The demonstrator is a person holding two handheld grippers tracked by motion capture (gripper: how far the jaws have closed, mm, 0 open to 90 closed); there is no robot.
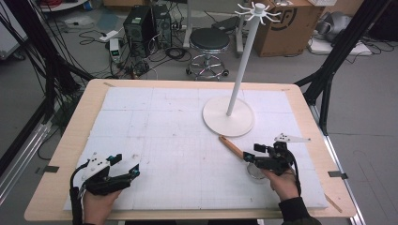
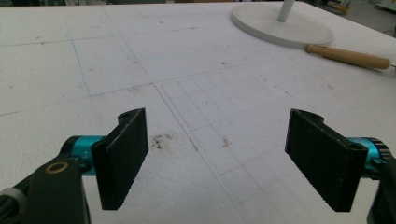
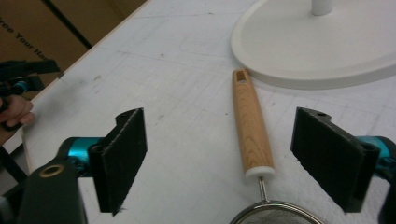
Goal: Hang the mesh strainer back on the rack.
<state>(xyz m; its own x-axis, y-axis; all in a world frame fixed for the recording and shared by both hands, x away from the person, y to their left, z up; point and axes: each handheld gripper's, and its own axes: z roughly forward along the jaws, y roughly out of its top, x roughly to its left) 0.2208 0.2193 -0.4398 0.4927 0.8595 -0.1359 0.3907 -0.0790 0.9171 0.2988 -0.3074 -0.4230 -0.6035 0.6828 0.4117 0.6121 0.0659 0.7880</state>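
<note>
Looking down from the high view, I see my left gripper [image 1: 123, 167] resting low at the near left of the white-covered worktop [image 1: 155, 122], well apart from everything else. My right gripper [image 1: 256, 157] sits at the near right, over a small strainer [image 1: 256, 171] whose wooden handle [image 1: 231, 146] points up and left toward the round base of a white stand [image 1: 228, 116]. The handle's far tip lies just beside that base.

In the left gripper view, my fingers [image 2: 122, 156] stand wide apart with nothing but bare worktop [image 2: 70, 60] between them; the stand base [image 2: 280, 29] and the wooden handle [image 2: 348, 56] lie far off at the upper right.

In the right gripper view, my fingers [image 3: 119, 156] are spread wide, and the handle [image 3: 251, 126] lies flat on the worktop [image 3: 177, 70] between them, nearer the right one, touched by neither. The strainer's metal rim [image 3: 271, 212] shows at the bottom edge, and the stand base [image 3: 317, 46] lies just beyond the handle's slotted tip.
</note>
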